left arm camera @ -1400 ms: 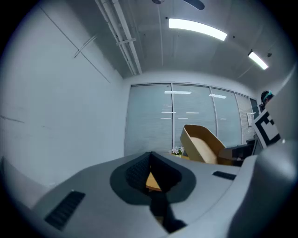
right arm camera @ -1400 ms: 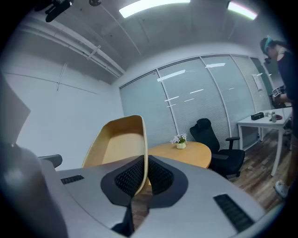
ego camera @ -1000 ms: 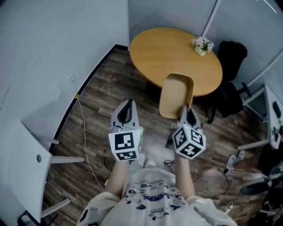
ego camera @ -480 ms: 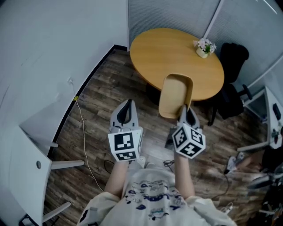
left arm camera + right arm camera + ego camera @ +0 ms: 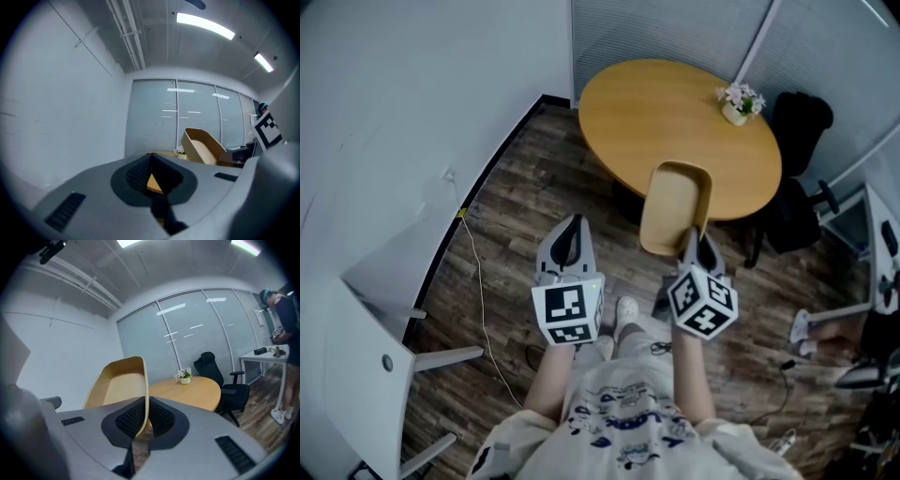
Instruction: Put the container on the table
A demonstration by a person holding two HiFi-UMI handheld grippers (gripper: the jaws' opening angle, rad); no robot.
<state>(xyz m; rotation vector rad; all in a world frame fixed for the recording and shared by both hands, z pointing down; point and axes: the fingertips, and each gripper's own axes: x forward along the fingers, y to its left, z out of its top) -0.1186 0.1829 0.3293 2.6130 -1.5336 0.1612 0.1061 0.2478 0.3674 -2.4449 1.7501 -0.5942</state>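
Note:
A tan, oval, shallow container [image 5: 675, 206] hangs in the air over the near edge of the round wooden table [image 5: 666, 103]. My right gripper [image 5: 695, 236] is shut on its near rim. In the right gripper view the thin rim of the container [image 5: 119, 383] runs down between the two black pads, with the table [image 5: 192, 392] behind it. My left gripper [image 5: 570, 236] is held beside it over the floor, shut with nothing in it. From the left gripper [image 5: 152, 174] view, the container [image 5: 201, 147] shows to the right.
A small pot of flowers [image 5: 737, 101] stands at the table's far right. A black office chair [image 5: 797, 178] is behind the table. A white desk [image 5: 881, 262] and a person's feet [image 5: 811, 328] are at the right, white furniture [image 5: 375, 328] and a floor cable [image 5: 478, 281] at the left.
The table and flower pot have shifted slightly right in the head view, and my shoe now shows below the grippers. The right gripper's hold on the container is unchanged.

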